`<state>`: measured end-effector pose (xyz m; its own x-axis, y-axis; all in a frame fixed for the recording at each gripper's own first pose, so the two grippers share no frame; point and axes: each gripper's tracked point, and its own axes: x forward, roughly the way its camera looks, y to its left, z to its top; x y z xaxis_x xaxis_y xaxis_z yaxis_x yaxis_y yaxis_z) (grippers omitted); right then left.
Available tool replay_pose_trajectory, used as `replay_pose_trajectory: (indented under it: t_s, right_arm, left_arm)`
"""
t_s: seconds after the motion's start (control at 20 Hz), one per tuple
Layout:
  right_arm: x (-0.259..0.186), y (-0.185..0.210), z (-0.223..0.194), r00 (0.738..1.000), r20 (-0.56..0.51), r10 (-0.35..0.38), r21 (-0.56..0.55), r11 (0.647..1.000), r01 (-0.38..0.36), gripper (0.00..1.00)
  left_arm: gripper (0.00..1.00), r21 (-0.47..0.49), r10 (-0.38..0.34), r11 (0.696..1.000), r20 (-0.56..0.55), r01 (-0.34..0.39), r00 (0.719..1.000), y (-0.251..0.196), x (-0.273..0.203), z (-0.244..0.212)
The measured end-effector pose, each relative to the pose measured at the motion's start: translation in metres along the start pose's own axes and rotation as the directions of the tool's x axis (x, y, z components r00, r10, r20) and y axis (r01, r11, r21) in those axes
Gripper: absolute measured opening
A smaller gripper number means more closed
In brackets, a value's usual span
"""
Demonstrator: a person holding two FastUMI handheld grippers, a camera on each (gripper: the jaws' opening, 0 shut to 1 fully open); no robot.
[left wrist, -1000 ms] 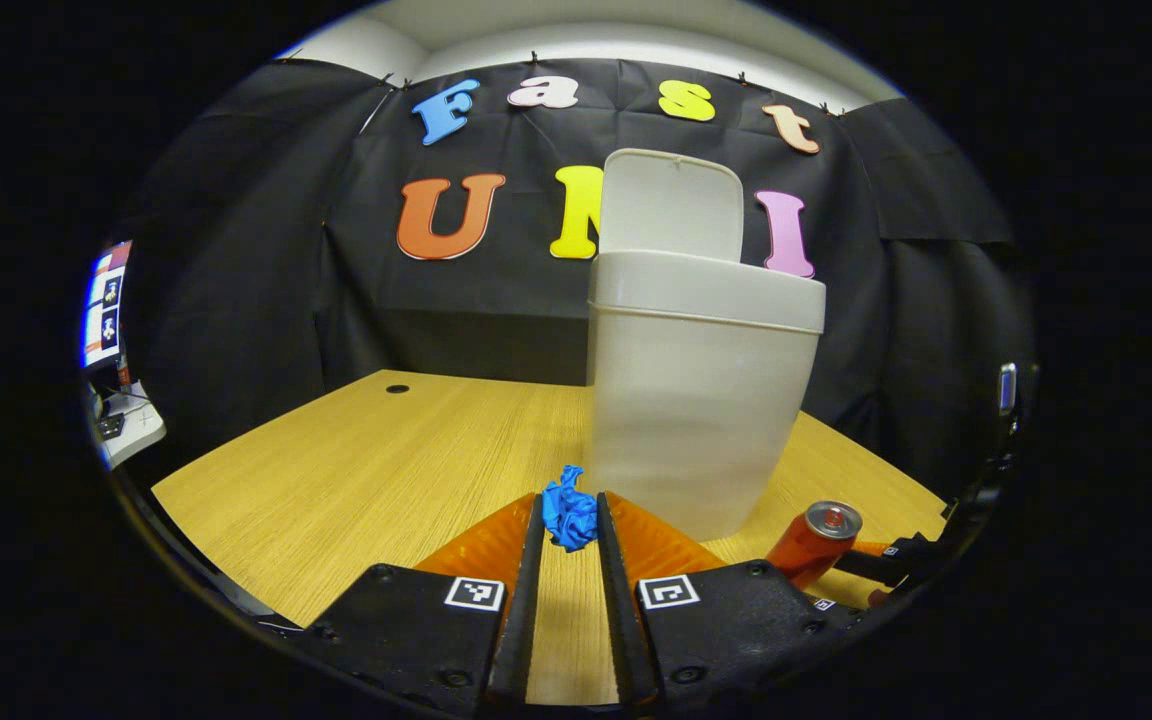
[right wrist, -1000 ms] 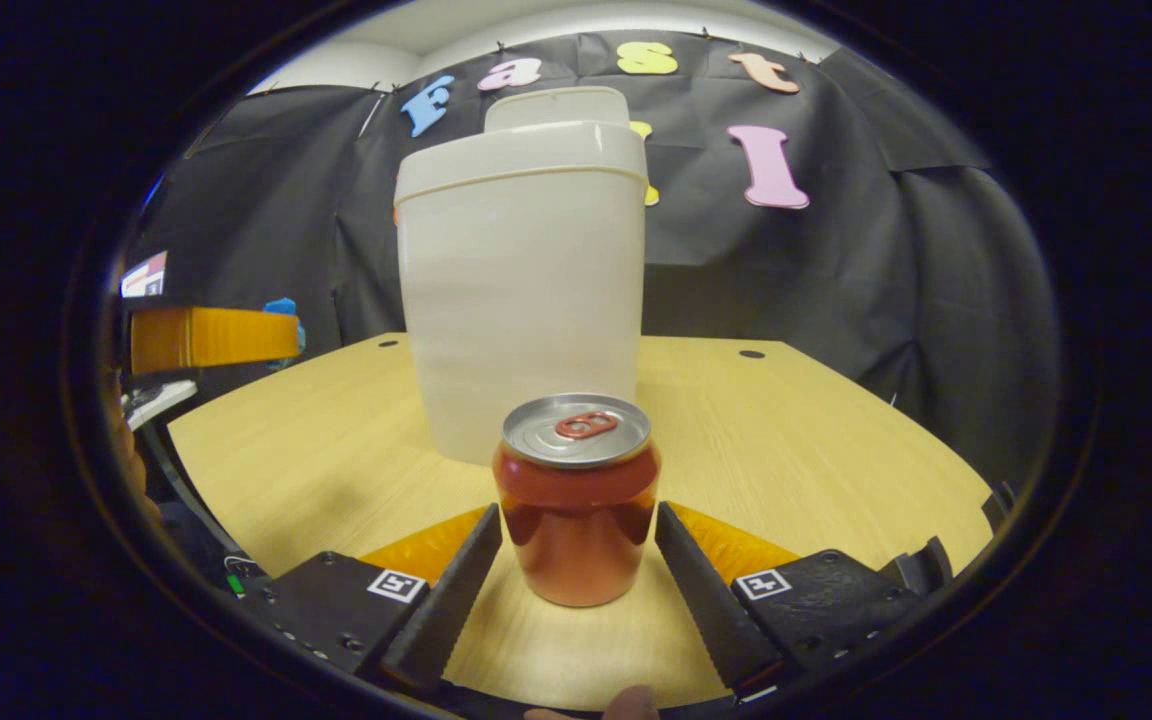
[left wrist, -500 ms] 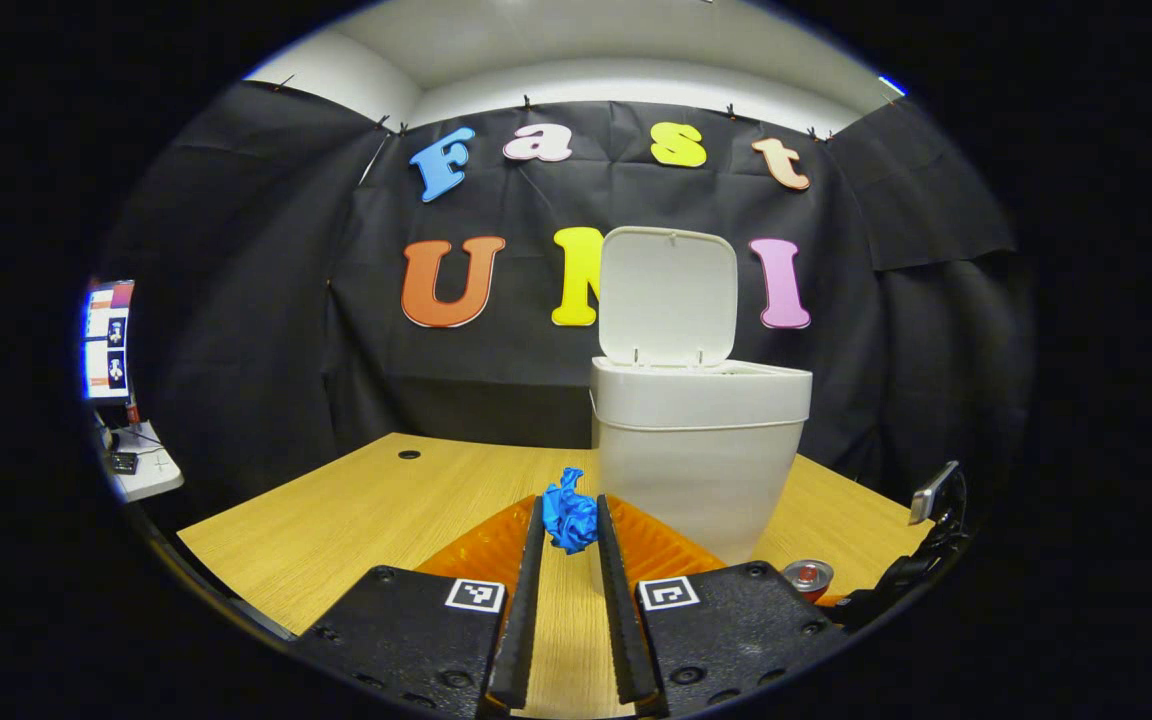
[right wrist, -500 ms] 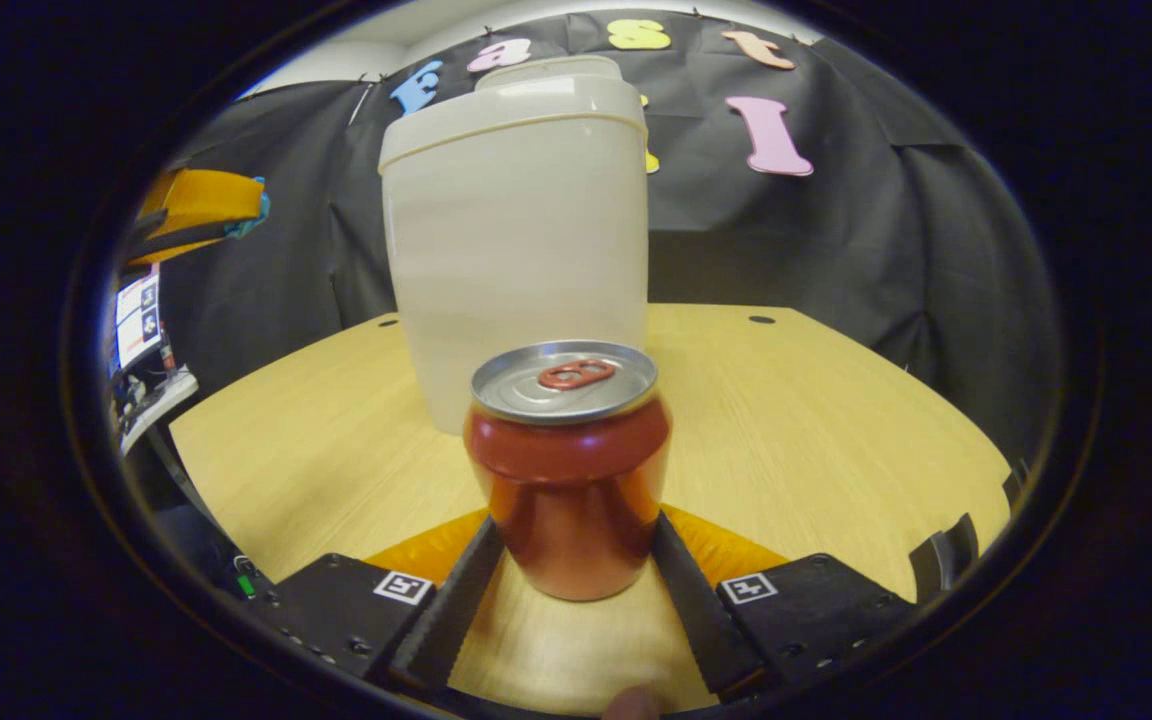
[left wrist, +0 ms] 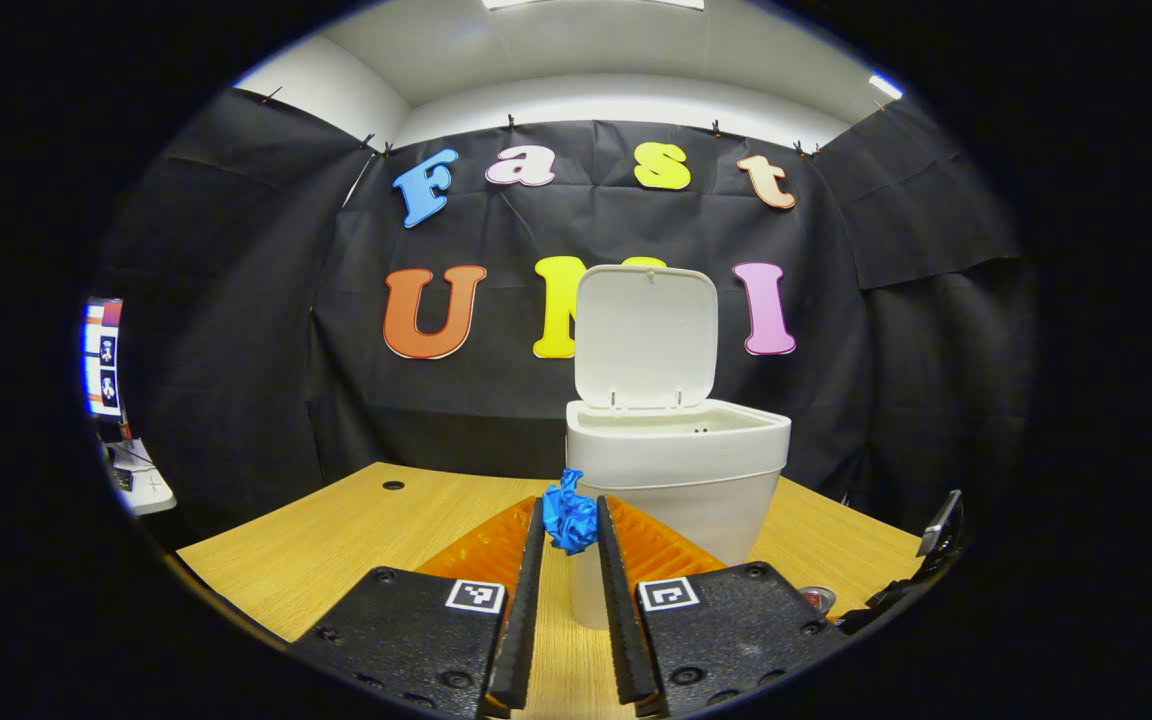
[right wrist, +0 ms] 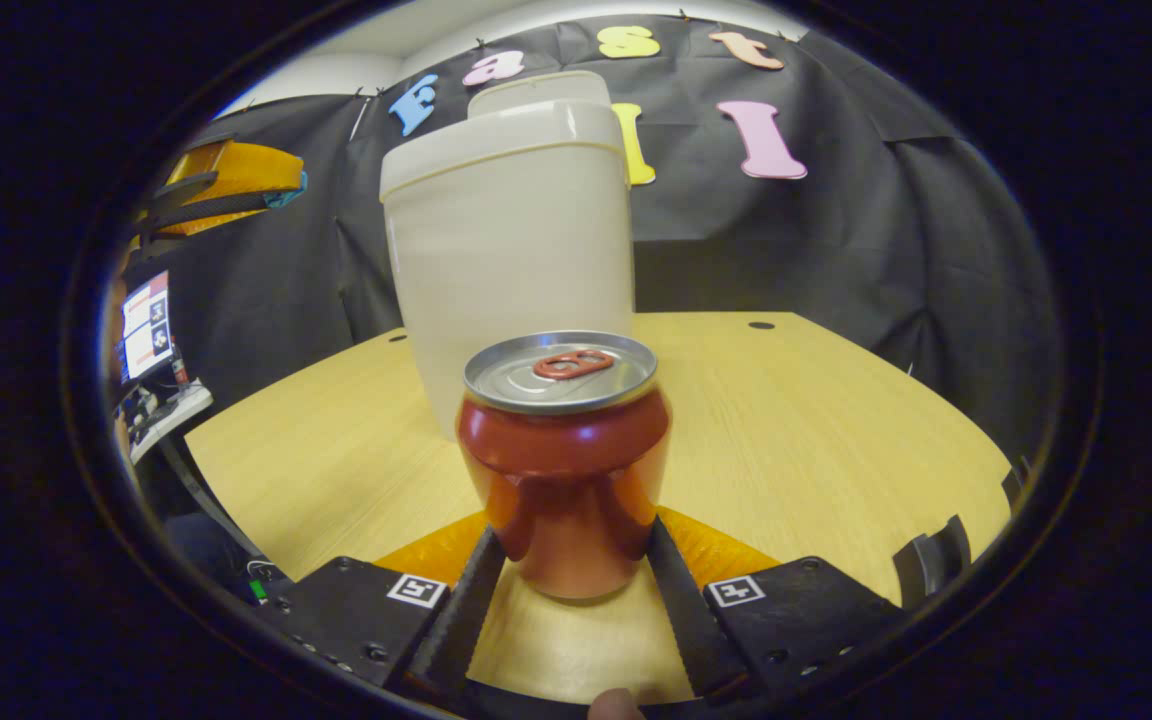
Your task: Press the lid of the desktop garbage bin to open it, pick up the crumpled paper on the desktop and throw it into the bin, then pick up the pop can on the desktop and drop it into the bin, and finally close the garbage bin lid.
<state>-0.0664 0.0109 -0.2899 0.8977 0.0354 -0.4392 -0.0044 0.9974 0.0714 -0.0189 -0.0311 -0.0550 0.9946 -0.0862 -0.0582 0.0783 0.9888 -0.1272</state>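
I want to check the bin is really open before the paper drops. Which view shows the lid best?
The left gripper view: the lid stands upright above the open bin, its underside facing the camera. The right gripper view looks up from low behind the pop can, so just the lid's top edge peeks over the bin's rim.

Light wood counter (right wrist: 816, 430) w/ small round holes near back edge. White bin (right wrist: 511, 270) stands on it, lid up. Red can (right wrist: 564, 470) upright just in front of bin.
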Motion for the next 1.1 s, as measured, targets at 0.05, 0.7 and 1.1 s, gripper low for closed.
replay_pose_trajectory:
  t_s: [0.05, 0.7, 1.1]
  right_arm:
    - [-0.005, -0.003, 0.005, 1.000, 0.016, -0.002, 0.002, 1.000, 0.002, 0.80]
    - [-0.017, -0.041, 0.044, 0.995, 0.097, -0.015, 0.010, 1.000, 0.014, 0.80]
    - [-0.020, -0.066, 0.055, 0.991, 0.125, -0.045, 0.040, 0.998, 0.040, 0.79]
  left_arm:
    - [0.35, 0.001, -0.006, 1.000, 0.015, 0.006, 1.000, -0.002, 0.005, 0.009]
    - [0.34, 0.033, -0.052, 0.998, 0.073, 0.049, 0.996, -0.031, 0.086, 0.059]
    - [0.36, 0.040, -0.089, 0.995, 0.024, 0.088, 0.996, -0.053, 0.130, 0.051]
